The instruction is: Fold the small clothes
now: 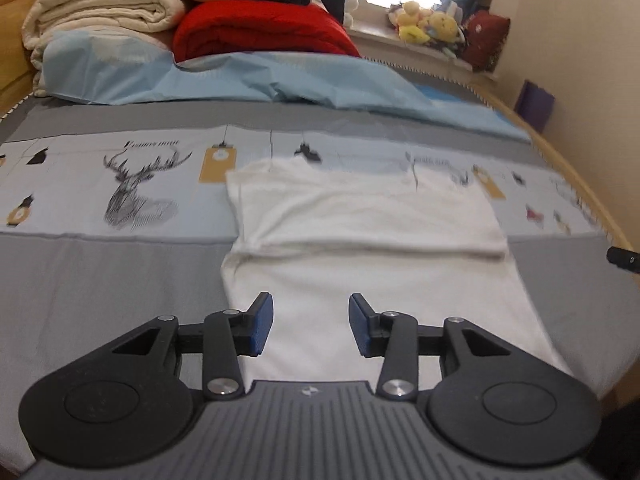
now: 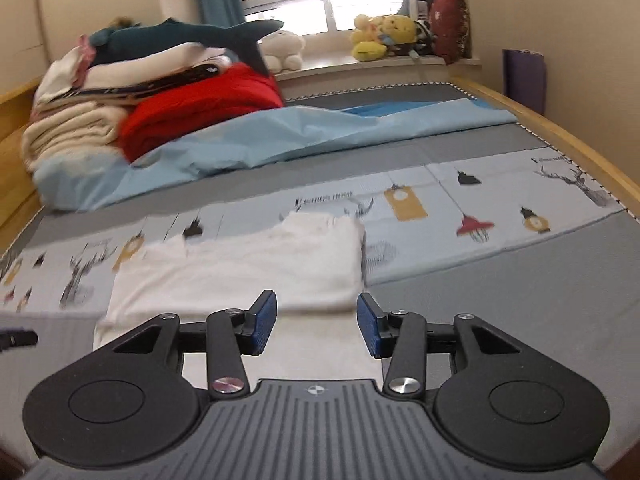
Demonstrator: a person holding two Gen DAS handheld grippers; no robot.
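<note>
A small white garment [image 1: 360, 216] lies flat on the bed, its far part folded back over the near part. In the left wrist view my left gripper [image 1: 311, 327] hangs above the garment's near end, open, with nothing between its blue pads. The right wrist view shows the same white garment [image 2: 256, 268] from its right side. My right gripper [image 2: 317, 325] hovers over its near right edge, also open and holding nothing. A dark tip of the other gripper shows at each view's side edge.
The bed cover [image 1: 120, 280] is grey with a pale printed band of deer and lamps. A light blue sheet [image 1: 248, 80] lies crumpled beyond it. Folded cream and red blankets [image 2: 192, 104] are stacked at the back left. Plush toys [image 2: 384, 36] line the windowsill. A wooden bed rail [image 2: 560, 128] runs along the right.
</note>
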